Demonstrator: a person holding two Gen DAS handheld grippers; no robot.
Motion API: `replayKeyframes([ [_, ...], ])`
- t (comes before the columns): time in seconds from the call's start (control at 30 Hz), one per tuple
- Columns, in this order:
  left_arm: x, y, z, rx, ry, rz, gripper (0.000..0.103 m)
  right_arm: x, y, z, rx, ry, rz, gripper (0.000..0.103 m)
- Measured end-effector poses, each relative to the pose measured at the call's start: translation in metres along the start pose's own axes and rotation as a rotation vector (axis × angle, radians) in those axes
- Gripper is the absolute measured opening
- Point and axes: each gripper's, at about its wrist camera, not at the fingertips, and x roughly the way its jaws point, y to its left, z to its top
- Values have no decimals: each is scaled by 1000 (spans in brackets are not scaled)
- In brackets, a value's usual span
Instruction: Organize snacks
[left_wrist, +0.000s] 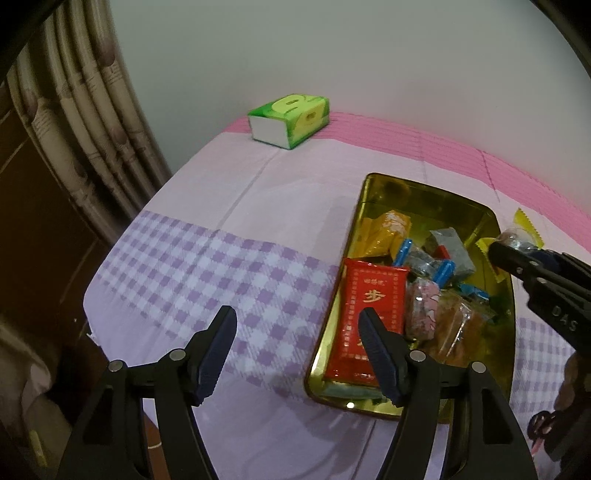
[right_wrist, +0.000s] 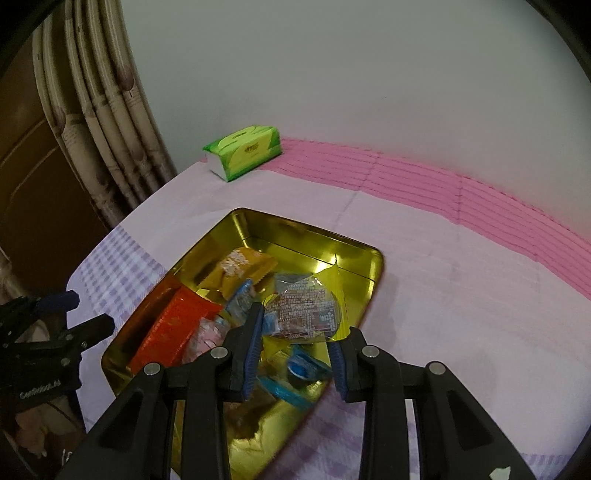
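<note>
Item: clear-and-yellow wrapped snack (right_wrist: 306, 314), clamped in the right hand-held gripper (right_wrist: 295, 354), hanging over the gold tin (right_wrist: 258, 229)'s right rim, apparently above its interior. Tin's long axis runs away from both hands. Left hand-held gripper (left_wrist: 299, 354): released, empty, at the tin's near-left corner.

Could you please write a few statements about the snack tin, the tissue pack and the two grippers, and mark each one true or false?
1. The gold rectangular metal tin holds several wrapped snacks. True.
2. The green tissue pack lies inside the tin. False: it sits on the cloth near the wall, apart from the tin.
3. The right gripper holds a clear yellow-edged snack packet over the tin. True.
4. The left gripper grips the red rectangular packet. False: its fingers stand open and empty.
5. The cloth is plain white. False: it is lilac checked with a pink band.
</note>
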Motion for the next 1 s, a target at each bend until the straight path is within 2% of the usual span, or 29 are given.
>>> replayKeyframes([
  [0.3,0,1,-1,-5,-1,8,69,30,8,4,2,55,-28,31],
  [0.63,0,-2,-1,8,-2,5,69,37,5,1,31,71,-52,36],
  [0.73,1,-3,-1,13,-3,2,69,30,5,2,32,60,-50,45],
  [0.87,0,-5,-2,17,-5,2,69,13,7,2,37,34,-38,48],
  [0.93,0,-6,-2,22,-7,3,69,3,8,0,44,27,-38,55],
  [1.0,-1,-8,-3,27,-9,7,69,-9,8,-5,60,16,-42,74],
])
